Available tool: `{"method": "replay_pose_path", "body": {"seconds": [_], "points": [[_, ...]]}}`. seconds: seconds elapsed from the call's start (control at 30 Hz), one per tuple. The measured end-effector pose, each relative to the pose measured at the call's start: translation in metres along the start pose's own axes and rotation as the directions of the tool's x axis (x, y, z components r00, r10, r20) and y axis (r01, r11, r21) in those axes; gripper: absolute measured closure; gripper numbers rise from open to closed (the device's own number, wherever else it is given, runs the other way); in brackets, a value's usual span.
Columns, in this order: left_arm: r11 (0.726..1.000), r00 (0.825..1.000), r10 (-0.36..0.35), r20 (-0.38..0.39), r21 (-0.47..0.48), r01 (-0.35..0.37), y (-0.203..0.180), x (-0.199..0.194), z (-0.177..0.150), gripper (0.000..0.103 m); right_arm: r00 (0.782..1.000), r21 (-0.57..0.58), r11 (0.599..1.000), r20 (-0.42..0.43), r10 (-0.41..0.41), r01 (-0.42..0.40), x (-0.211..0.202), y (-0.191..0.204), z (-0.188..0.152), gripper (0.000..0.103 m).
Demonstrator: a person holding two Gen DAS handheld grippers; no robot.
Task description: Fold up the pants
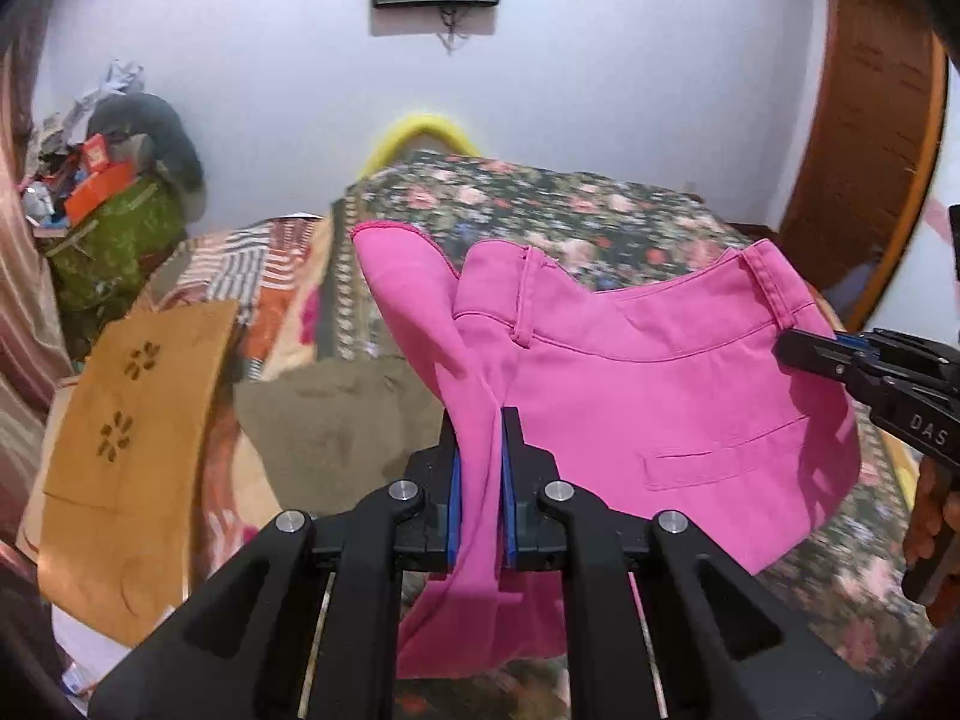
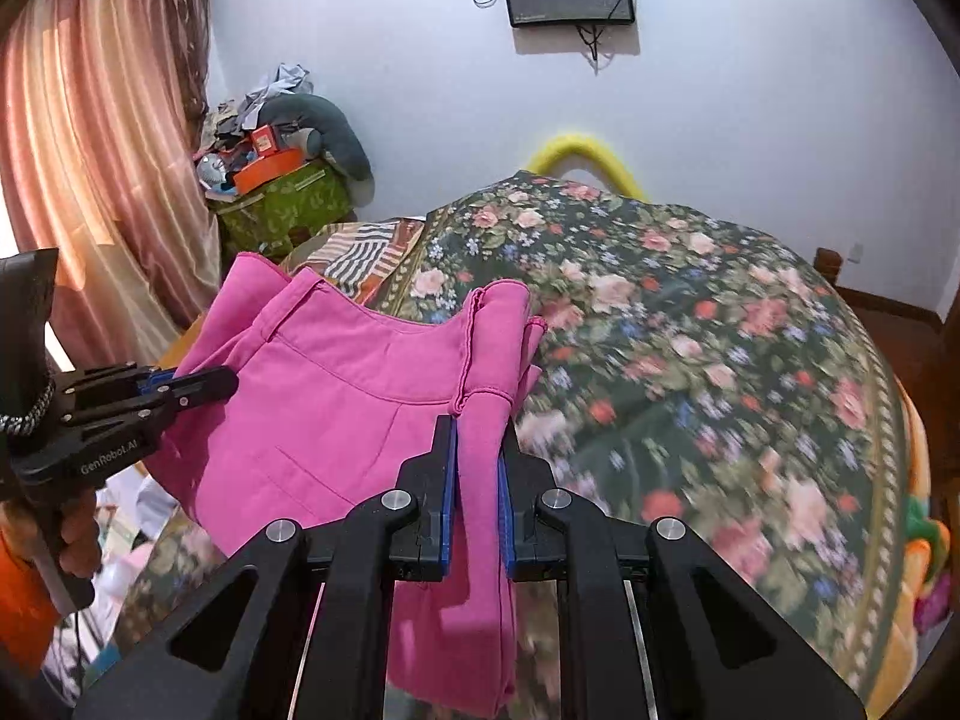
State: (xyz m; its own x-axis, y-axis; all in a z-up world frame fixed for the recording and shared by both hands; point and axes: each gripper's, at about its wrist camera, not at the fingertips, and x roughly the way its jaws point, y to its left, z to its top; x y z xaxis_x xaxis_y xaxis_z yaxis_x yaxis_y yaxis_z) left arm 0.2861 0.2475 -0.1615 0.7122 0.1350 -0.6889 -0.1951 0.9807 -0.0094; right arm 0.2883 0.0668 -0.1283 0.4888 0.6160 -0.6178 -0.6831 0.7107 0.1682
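The pink pants hang in the air above the floral bed cover, waistband up, stretched between my two grippers. My left gripper is shut on one end of the waistband, with pink cloth bunched between its blue pads. It also shows in the right wrist view, clamped on the left end of the pants. My right gripper is shut on the other end of the waistband. It also shows in the left wrist view, at the right edge of the pants. The legs hang down out of sight.
A floral bed cover spreads below and ahead. A tan cloth and striped cloths lie at the left. A green bag with piled clutter stands by the pink curtain. A wooden door frame is at the right.
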Motion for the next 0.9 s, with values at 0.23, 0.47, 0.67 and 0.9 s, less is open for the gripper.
{"method": "replay_pose_path", "body": {"seconds": [0.23,0.47,0.67,0.9], "points": [[0.997,0.997,0.070,-0.009,-0.012,-0.070,0.040,0.064,0.017,0.093,1.000,-0.006,1.000,-0.012,-0.008,0.008,0.067,0.005,0.027,0.093],[0.992,0.989,0.123,-0.082,-0.009,-0.124,0.064,0.134,0.002,0.093,0.995,-0.035,0.999,-0.093,-0.026,0.023,0.132,0.007,0.026,0.093],[0.994,0.974,0.075,-0.215,-0.068,-0.091,0.089,0.179,-0.029,0.090,0.982,-0.007,1.000,-0.189,-0.003,0.002,0.165,0.003,0.008,0.093],[0.982,0.960,0.151,-0.237,-0.074,-0.173,0.109,0.174,-0.040,0.058,0.967,0.024,1.000,-0.255,-0.006,0.012,0.167,-0.006,0.000,0.084]]}}
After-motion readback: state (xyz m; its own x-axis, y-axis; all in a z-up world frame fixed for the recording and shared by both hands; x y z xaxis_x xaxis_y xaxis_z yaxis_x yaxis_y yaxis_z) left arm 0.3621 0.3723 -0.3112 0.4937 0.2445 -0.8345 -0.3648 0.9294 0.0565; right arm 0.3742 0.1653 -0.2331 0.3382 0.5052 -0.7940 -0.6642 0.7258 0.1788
